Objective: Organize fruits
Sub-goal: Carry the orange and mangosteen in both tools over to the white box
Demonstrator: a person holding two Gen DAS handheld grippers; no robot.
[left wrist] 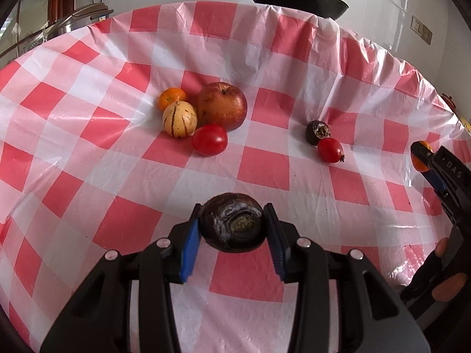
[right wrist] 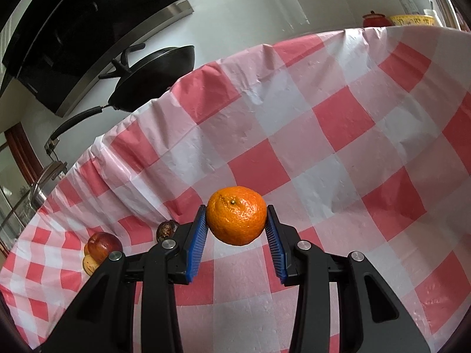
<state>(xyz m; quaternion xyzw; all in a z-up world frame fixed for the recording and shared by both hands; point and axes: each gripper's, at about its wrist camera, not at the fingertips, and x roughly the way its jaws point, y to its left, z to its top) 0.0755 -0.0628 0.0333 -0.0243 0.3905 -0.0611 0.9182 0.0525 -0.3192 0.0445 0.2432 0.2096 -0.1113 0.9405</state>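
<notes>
— Where are you in the sorting?

— Mid-carry, I'd say. My left gripper (left wrist: pixel 232 225) is pinching a dark, wrinkled fruit (left wrist: pixel 231 225) between its blue pads, held clear above the checked tablecloth (left wrist: pixel 88 153). My right gripper (right wrist: pixel 235 220) is clamped on a mandarin (right wrist: pixel 236 215), also off the cloth.

— And where do they go?

— My guess is by kind. A cluster sits further back: an apple (left wrist: pixel 222 106), a second mandarin (left wrist: pixel 172 97), a striped pale melon (left wrist: pixel 179 119) and a red tomato (left wrist: pixel 209 139). Apart to the right, another dark fruit (left wrist: pixel 317 131) touches a smaller tomato (left wrist: pixel 330 149). So the dark one probably belongs by its twin, the mandarin by the cluster. Each needs lowering until it rests, then the jaws easing apart so nothing rolls.

— Anything you can't see?

— The right view hides most of the cluster behind my own gripper; only the apple and a sliver beneath it show. Whether there's any bowl or tray, I cannot tell.
</notes>
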